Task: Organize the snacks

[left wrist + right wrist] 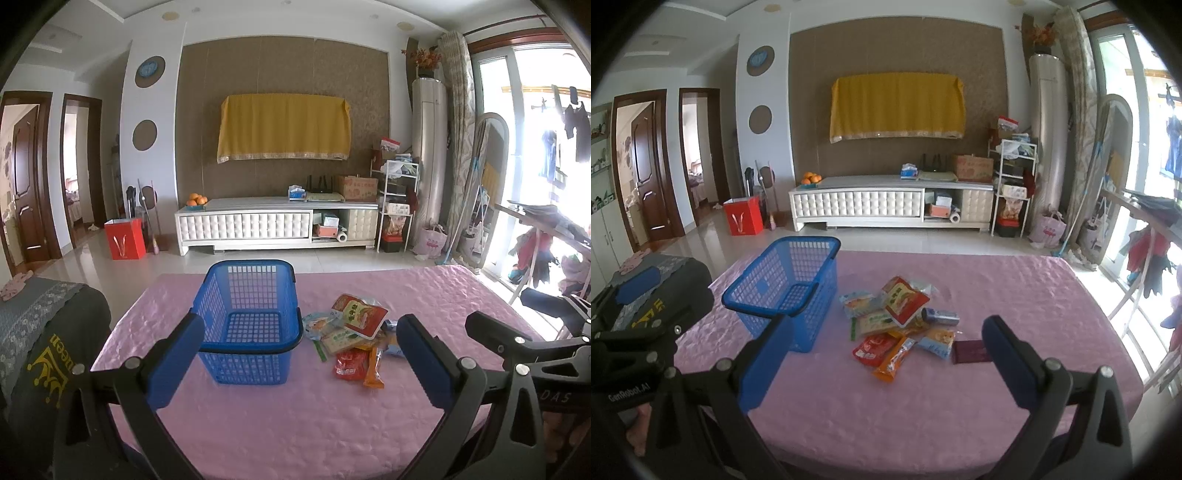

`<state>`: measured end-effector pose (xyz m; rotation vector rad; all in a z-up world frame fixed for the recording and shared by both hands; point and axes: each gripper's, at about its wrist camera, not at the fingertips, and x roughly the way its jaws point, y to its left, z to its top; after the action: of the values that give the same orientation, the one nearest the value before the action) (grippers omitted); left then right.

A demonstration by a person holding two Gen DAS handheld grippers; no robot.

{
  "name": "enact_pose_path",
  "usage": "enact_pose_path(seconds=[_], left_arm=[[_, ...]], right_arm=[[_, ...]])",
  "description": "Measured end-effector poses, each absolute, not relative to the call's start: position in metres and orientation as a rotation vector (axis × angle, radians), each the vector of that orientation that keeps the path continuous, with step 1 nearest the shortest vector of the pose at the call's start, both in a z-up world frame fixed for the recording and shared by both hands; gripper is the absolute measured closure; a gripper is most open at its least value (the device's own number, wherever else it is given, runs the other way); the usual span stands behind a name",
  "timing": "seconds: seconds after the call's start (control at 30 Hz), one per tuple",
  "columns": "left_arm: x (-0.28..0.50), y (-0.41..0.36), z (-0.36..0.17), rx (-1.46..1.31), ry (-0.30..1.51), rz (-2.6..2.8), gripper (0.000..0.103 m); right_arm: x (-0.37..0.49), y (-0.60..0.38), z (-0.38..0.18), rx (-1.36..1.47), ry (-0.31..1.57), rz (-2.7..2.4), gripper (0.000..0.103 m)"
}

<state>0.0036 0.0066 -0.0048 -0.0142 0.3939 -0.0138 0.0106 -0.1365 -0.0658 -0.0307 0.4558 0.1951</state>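
Snack pile [901,325] lay on pink surface [997,295], just right of the empty blue basket [247,317]. Left gripper [299,362] hovered w/ jaws wide apart, basket ahead-left, snacks ahead-right. Right gripper [882,365] also spread wide, holding nothing, snacks directly ahead between its fingers.

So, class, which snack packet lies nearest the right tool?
The dark maroon packet, flat on the pink tablecloth, apart at the pile's right edge, beside the tool's right finger.
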Motion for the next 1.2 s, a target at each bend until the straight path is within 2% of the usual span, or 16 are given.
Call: enact_pose_path(seconds=[1.2], left_arm=[[0.0072, 0.0084, -0.0103, -0.033, 0.426, -0.025, 0.0]], right_arm=[[0.0177, -0.1351, -0.0705, -0.026, 0.493, 0.208, 0.0]])
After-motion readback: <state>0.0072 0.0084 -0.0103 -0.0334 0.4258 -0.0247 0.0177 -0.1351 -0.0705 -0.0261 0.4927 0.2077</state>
